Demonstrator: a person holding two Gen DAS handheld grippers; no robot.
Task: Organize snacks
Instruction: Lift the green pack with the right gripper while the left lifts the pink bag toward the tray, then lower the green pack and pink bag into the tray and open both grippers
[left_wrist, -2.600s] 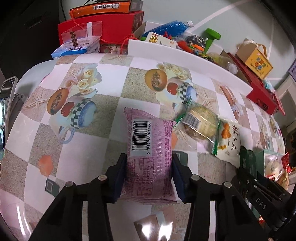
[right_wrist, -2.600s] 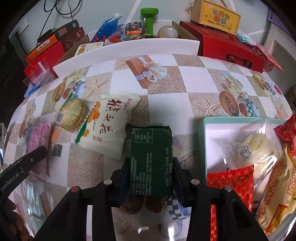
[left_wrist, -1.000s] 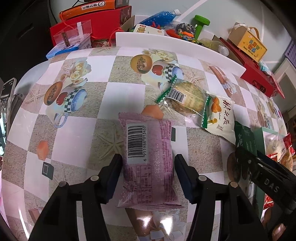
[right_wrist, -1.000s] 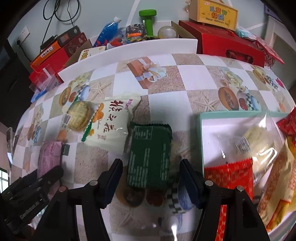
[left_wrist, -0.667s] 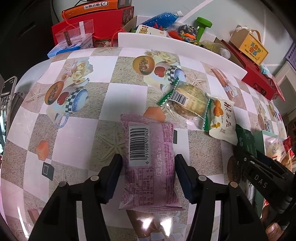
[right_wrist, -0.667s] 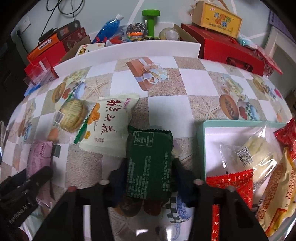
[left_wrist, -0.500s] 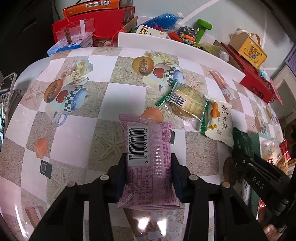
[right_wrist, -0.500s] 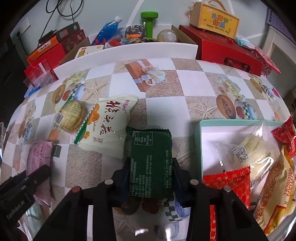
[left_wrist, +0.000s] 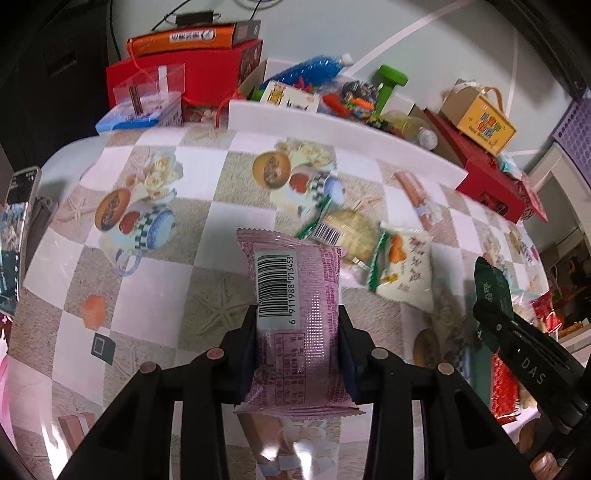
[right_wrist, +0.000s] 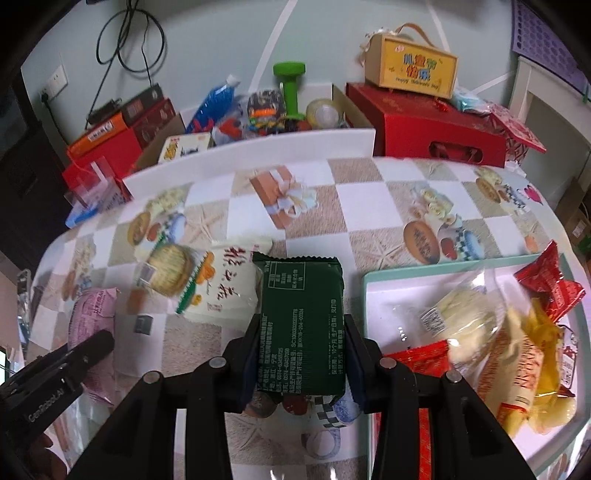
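Both grippers tilt steeply down over the bench (left_wrist: 155, 280): left gripper (left_wrist: 297, 350) clenches the pink pack (left_wrist: 295, 295), right gripper (right_wrist: 301, 354) clenches the green pack (right_wrist: 301, 321).

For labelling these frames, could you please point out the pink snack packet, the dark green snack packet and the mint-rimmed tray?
Pink snack packet (left_wrist: 295, 291), left wrist view, middle, beside its barcode.
Dark green snack packet (right_wrist: 301, 325), right wrist view, printed back.
Mint-rimmed tray (right_wrist: 424, 266), right wrist view, far rim.
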